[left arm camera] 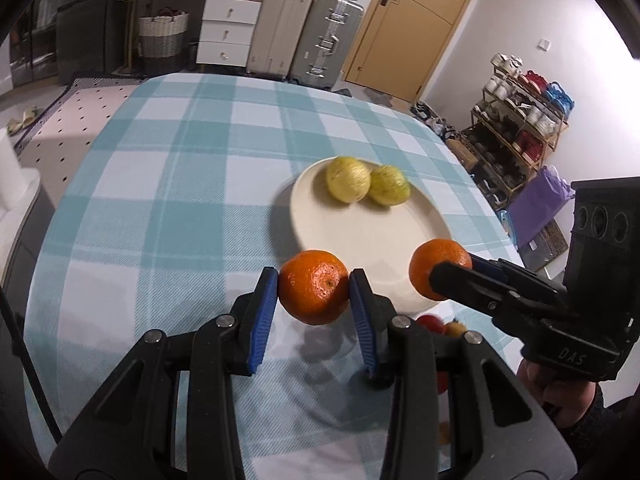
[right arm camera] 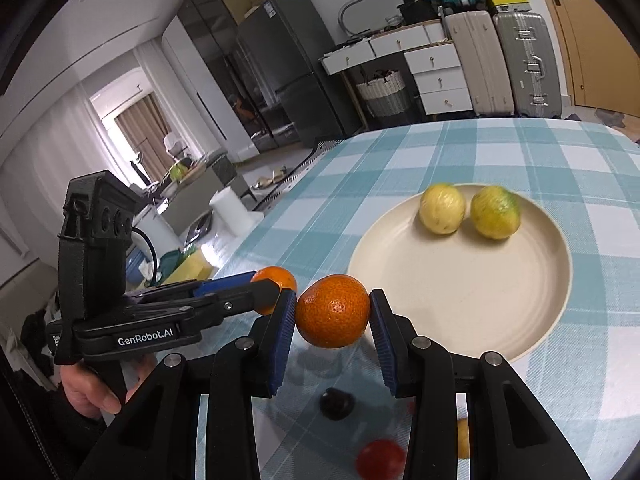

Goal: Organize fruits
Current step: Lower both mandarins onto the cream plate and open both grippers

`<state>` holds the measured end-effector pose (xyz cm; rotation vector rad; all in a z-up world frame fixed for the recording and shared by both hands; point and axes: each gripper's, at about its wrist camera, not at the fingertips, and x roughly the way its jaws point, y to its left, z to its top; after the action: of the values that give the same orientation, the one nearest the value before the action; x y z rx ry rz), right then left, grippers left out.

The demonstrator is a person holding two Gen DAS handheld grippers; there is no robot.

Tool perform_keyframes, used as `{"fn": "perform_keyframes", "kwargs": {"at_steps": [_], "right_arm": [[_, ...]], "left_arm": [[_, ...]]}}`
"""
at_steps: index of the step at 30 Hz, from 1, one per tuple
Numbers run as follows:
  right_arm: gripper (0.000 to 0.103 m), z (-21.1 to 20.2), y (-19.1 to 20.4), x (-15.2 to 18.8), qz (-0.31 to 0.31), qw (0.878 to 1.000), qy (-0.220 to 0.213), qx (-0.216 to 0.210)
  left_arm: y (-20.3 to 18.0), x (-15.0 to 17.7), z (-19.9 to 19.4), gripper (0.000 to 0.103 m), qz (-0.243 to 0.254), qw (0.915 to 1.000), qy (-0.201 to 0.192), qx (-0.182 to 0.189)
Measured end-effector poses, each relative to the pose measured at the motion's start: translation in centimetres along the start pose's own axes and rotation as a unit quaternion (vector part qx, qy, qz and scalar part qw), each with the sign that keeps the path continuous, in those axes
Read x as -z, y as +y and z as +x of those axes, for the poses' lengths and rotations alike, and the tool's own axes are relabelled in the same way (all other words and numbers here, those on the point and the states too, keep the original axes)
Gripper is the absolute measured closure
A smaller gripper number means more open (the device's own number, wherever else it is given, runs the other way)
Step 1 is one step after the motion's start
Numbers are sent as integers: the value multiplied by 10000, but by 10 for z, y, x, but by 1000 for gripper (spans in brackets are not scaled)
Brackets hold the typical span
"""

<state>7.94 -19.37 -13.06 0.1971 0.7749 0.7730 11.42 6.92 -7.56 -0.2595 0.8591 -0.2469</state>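
Observation:
My left gripper (left arm camera: 314, 292) is shut on an orange mandarin (left arm camera: 314, 293), held above the checked tablecloth just short of the cream plate (left arm camera: 352, 236). My right gripper (right arm camera: 333, 312) is shut on a second mandarin (right arm camera: 333, 311), also lifted off the cloth near the plate's (right arm camera: 460, 300) front rim. Two yellow-green fruits (left arm camera: 347, 179) (left arm camera: 389, 185) lie at the back of the plate; the right wrist view shows them too (right arm camera: 442, 209) (right arm camera: 495, 212). Each view shows the other gripper: the right one (left arm camera: 444, 276) with its mandarin (left arm camera: 434, 262), the left one (right arm camera: 272, 290) with its mandarin (right arm camera: 276, 276).
Small fruits lie on the cloth under the grippers: a red one (right arm camera: 380, 458), a dark one (right arm camera: 336, 402), a yellow one (right arm camera: 463, 436). A hand (right arm camera: 92, 394) holds the left gripper's handle. Suitcases (left arm camera: 304, 32), drawers and a shoe rack (left arm camera: 516, 120) stand beyond the table.

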Motion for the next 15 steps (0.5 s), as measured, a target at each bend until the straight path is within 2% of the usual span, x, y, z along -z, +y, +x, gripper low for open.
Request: {"fn": "perform_keyframes", "kwargs": {"at_steps": [5,15], "right_arm": [[65,-5,-18,-14,45,9999,-88,64],[65,-1,-54,-47,201,9995,-162,208]], "left_arm": [[-16,-21,15,69,142,9999,-7,82],[-29,-55,61,69,193,9994,230,194]]}}
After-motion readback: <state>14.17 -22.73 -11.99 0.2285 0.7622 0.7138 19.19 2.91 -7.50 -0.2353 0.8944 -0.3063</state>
